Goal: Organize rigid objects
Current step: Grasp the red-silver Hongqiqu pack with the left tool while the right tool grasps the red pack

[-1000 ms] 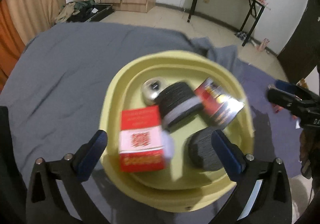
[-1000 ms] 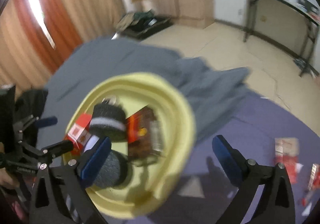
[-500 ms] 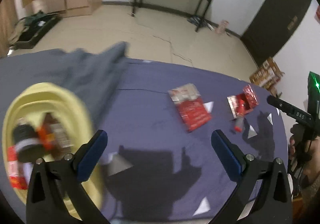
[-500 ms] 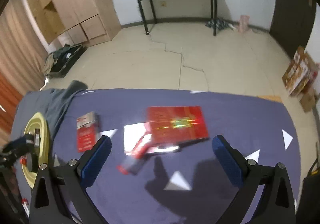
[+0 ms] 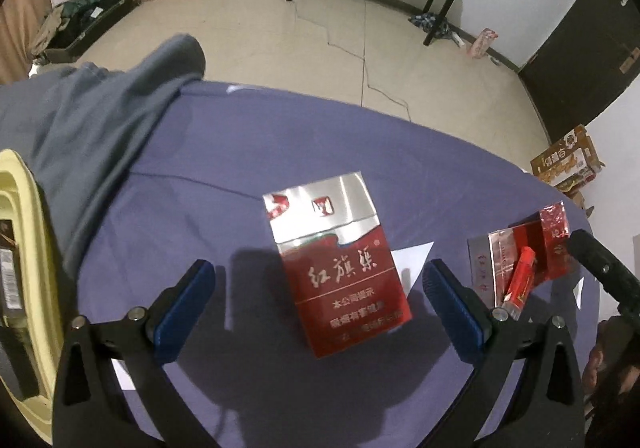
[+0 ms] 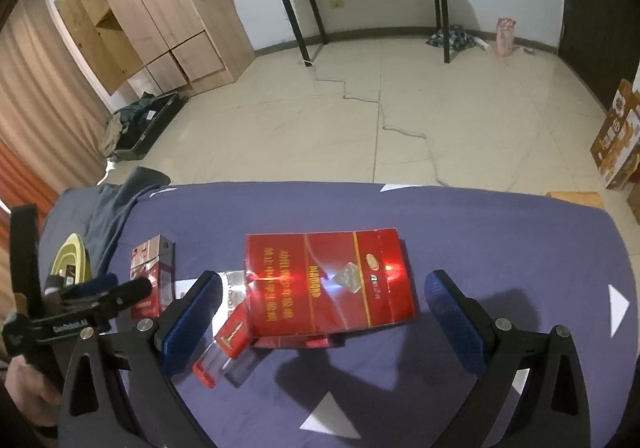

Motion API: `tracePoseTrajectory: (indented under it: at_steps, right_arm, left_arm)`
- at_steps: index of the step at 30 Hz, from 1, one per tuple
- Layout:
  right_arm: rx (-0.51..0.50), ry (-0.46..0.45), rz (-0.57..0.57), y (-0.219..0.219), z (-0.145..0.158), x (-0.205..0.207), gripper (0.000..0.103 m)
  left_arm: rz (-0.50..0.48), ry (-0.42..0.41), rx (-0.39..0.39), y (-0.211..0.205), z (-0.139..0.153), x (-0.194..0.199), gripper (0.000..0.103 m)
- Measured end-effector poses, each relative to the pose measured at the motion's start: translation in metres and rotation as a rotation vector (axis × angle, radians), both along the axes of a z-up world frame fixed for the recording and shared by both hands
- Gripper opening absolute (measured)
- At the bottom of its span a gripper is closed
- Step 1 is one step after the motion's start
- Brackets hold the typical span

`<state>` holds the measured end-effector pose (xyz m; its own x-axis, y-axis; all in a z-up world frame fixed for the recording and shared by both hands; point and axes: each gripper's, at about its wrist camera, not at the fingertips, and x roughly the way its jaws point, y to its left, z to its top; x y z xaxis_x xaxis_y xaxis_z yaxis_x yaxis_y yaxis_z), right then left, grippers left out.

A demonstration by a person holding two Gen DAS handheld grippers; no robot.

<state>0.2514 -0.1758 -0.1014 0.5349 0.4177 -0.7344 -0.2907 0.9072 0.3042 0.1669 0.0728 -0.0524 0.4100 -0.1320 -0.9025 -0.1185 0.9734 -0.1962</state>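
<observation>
left gripper (image 5: pixel 318 298) open over cig pack (image 5: pixel 340 268); right gripper (image 6: pixel 320 312) open over red carton (image 6: pixel 326 284)

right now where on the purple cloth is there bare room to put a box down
Bare purple cloth lies right of the large red pack, toward the far edge. More lies between the cigarette pack and the grey fabric. It is crowded around the red lighter.

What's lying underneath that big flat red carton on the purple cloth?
The big red carton rests partly on a silvery wrapper and a small red lighter that pokes out at its left corner. Whatever else lies under the carton is hidden.
</observation>
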Motion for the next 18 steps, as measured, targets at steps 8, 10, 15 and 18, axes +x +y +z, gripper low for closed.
tracePoseTrajectory:
  at_steps: [8, 10, 15, 18]
  right_arm:
    - [0.044, 0.055, 0.023, -0.015, -0.016, 0.008, 0.103]
    - [0.053, 0.054, 0.025, -0.016, -0.017, 0.009, 0.101]
    - [0.065, 0.018, -0.002, -0.030, -0.018, 0.006, 0.091]
    - [0.072, -0.036, -0.059, -0.047, -0.010, -0.007, 0.091]
  left_arm:
    - [-0.007, -0.001, 0.011, -0.006, -0.014, 0.005, 0.101]
    - [-0.002, -0.025, 0.002, -0.004, -0.013, 0.002, 0.085]
    - [-0.040, -0.019, -0.021, 0.004, -0.009, -0.001, 0.064]
    - [-0.066, -0.049, -0.036, 0.012, 0.007, -0.011, 0.063]
